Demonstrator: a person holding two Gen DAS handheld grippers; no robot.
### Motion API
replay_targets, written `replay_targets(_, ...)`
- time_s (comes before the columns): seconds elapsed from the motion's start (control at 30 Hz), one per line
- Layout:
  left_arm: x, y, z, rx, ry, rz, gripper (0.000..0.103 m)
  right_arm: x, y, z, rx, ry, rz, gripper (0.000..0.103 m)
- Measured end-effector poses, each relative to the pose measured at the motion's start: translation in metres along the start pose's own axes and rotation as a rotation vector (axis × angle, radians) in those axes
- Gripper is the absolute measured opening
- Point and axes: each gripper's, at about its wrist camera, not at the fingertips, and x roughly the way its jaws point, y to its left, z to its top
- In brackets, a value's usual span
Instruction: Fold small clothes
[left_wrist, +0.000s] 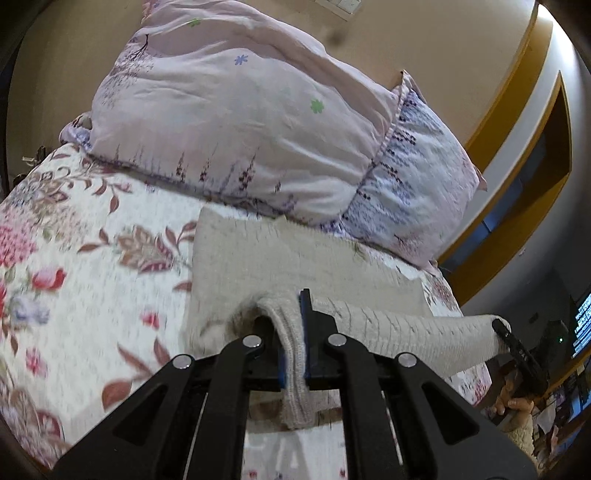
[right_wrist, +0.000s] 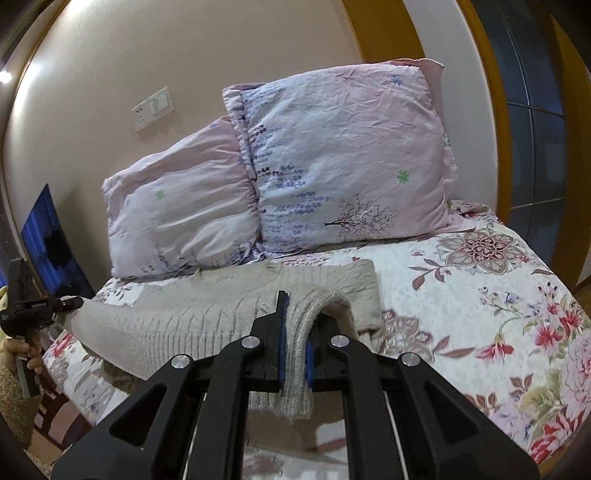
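Note:
A beige knitted garment (left_wrist: 295, 266) lies on the floral bedspread in front of the pillows, its near hem lifted off the bed. My left gripper (left_wrist: 286, 314) is shut on one end of that hem, and a fold of the knit hangs between its blue pads. At the right of the left wrist view, my right gripper (left_wrist: 501, 328) pinches the hem's other end. In the right wrist view the garment (right_wrist: 229, 291) stretches leftward from my right gripper (right_wrist: 299, 314), which is shut on the ribbed edge. My left gripper (right_wrist: 75, 302) holds the far left corner.
Two lilac pillows (right_wrist: 347, 162) (right_wrist: 181, 210) lean on the wall behind the garment, the larger pillow (left_wrist: 240, 122) close to it. Floral bedspread (left_wrist: 74, 258) (right_wrist: 480, 295) spreads to the sides. A person's hand (right_wrist: 22, 350) grips the left tool. A dark window (right_wrist: 535, 110) is at right.

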Motion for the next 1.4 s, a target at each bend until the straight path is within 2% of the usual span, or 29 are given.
replay_targets(0.2,0.029,0.001,0.037,-0.003,-0.027,0.013,0.006,0.034,0.002,0.024,-0.02,-0.006,-0.027,0.008)
replay_targets(0.33,0.066,0.011,0.059,-0.051,-0.015,0.011,0.006,0.071,-0.012,0.037,0.031,0.02,-0.023,0.008)
replay_targets(0.43,0.101,0.027,0.066,-0.111,0.02,0.015,0.006,0.109,-0.032,0.038,0.107,0.078,-0.017,0.008)
replay_targets(0.6,0.161,0.07,0.055,-0.295,0.15,-0.002,0.006,0.18,-0.068,0.017,0.238,0.261,-0.044,0.008)
replay_targets(0.7,0.172,0.084,0.049,-0.363,0.173,-0.045,0.006,0.2,-0.08,0.01,0.319,0.323,-0.037,0.008)
replay_targets(0.8,0.177,0.086,0.053,-0.377,0.18,-0.069,0.007,0.208,-0.086,0.014,0.373,0.331,-0.022,0.011)
replay_targets(0.87,0.18,0.086,0.055,-0.387,0.183,-0.082,0.016,0.214,-0.089,0.019,0.404,0.338,-0.005,0.019)
replay_targets(0.93,0.183,0.086,0.059,-0.41,0.18,-0.109,0.032,0.22,-0.089,0.024,0.441,0.335,0.019,0.037)
replay_targets(1.0,0.183,0.088,0.064,-0.433,0.159,-0.127,0.043,0.226,-0.09,0.029,0.463,0.324,0.028,0.047)
replay_targets(1.1,0.181,0.089,0.072,-0.468,0.117,-0.156,0.055,0.228,-0.091,0.039,0.47,0.289,0.017,0.055)
replay_targets(1.23,0.166,0.083,0.079,-0.435,0.08,-0.148,0.06,0.207,-0.091,0.045,0.454,0.244,0.016,0.055)
replay_targets(1.3,0.156,0.08,0.077,-0.377,0.08,-0.094,0.06,0.194,-0.091,0.045,0.399,0.228,-0.015,0.054)
replay_targets(1.37,0.147,0.077,0.073,-0.32,0.084,-0.038,0.059,0.179,-0.092,0.04,0.35,0.226,-0.048,0.048)
replay_targets(1.4,0.143,0.075,0.07,-0.29,0.085,-0.01,0.058,0.173,-0.094,0.036,0.332,0.231,-0.057,0.042)
